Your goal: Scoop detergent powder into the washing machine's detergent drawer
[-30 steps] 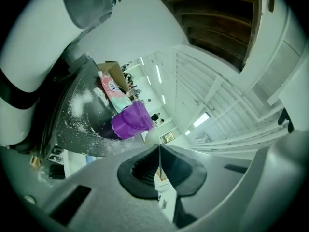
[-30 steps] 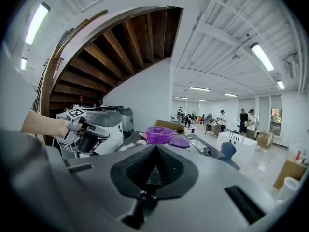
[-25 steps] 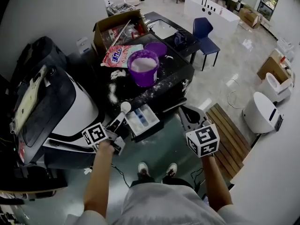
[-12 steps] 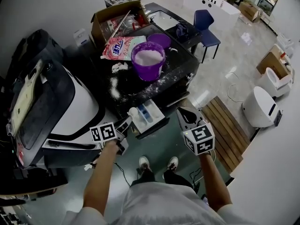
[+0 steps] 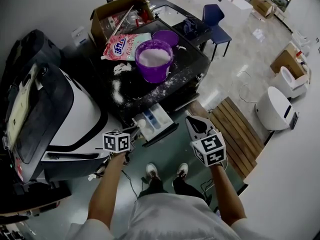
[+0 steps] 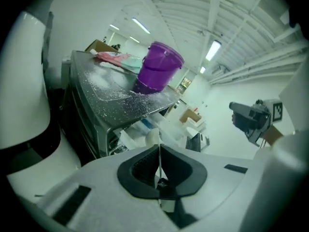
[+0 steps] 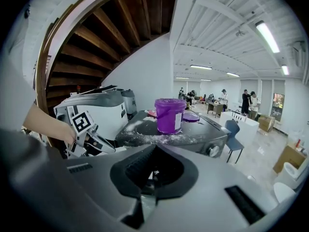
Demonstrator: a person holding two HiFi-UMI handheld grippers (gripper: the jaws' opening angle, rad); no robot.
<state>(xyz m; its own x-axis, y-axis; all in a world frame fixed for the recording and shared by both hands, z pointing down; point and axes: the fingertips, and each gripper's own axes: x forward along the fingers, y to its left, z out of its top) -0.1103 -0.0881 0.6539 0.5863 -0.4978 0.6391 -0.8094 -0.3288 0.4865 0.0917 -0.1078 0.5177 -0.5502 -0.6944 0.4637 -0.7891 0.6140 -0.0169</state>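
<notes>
My left gripper (image 5: 131, 133) is shut on the thin handle of a white scoop (image 5: 141, 124), whose bowl sits over the left end of the pulled-out detergent drawer (image 5: 156, 121). In the left gripper view the scoop (image 6: 153, 137) shows just past the closed jaws, in front of the drawer (image 6: 137, 128). A purple bucket (image 5: 154, 59) of white powder stands on the washing machine's dark, powder-dusted top (image 5: 150, 86). My right gripper (image 5: 192, 121) hangs shut and holding nothing, to the right of the drawer.
A purple lid (image 5: 167, 36) and a pink detergent bag (image 5: 120, 45) lie behind the bucket, beside an open cardboard box (image 5: 117, 16). A second white-and-black machine (image 5: 60, 119) stands at the left. A wooden pallet (image 5: 235, 134) lies on the floor at the right, a blue chair (image 5: 215, 19) behind.
The left gripper has moved right and rolled, bringing the scoop from beside the drawer to over its left end. The right gripper has barely shifted.
</notes>
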